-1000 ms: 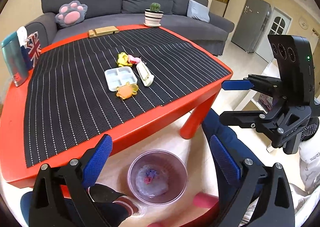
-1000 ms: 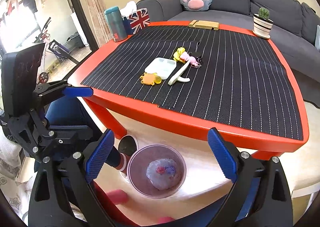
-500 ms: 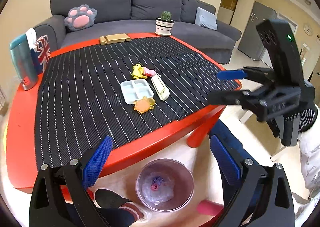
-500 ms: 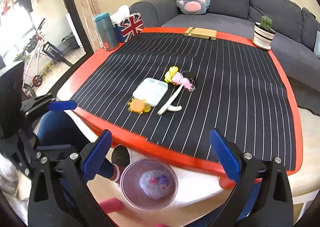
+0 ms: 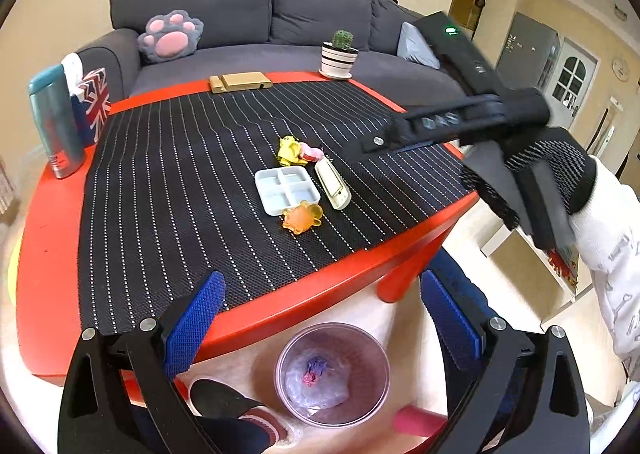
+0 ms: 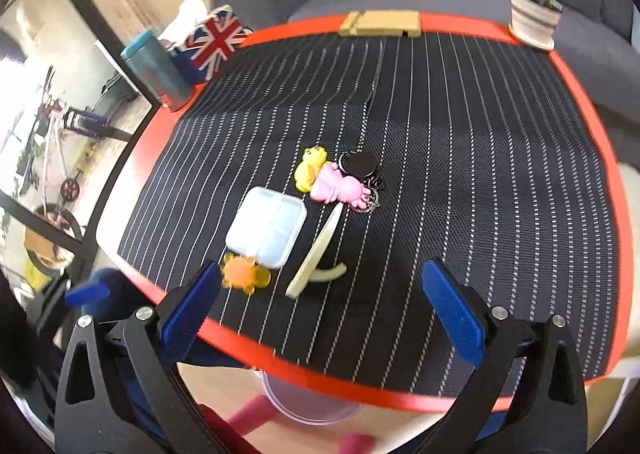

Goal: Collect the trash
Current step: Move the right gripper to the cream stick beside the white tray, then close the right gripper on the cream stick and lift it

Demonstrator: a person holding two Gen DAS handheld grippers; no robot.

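Note:
A cluster of small items lies mid-table on the striped mat: a white compartment tray [image 5: 286,189] [image 6: 267,225], an orange toy [image 5: 302,217] [image 6: 245,273], a cream flat piece [image 5: 333,183] [image 6: 316,250], a yellow toy [image 5: 290,151] [image 6: 309,168] and a pink toy [image 6: 339,187] beside a black round keyring [image 6: 361,165]. A clear trash bin [image 5: 332,374] holding a crumpled bag stands on the floor at the table's near edge. My left gripper [image 5: 326,330] is open above the bin. My right gripper [image 6: 320,314] is open over the table's near edge, short of the cluster.
The red table [image 5: 36,214] carries a black striped mat [image 6: 460,134], a teal bottle [image 5: 56,122], a Union Jack tissue box [image 5: 94,102], a wooden block [image 5: 240,81] and a potted cactus [image 5: 339,54]. A grey sofa [image 5: 240,14] stands behind.
My right gripper has moved forward over the table toward the cluster. My left gripper has risen a little. The bin has slid toward the lower frame edge in both views.

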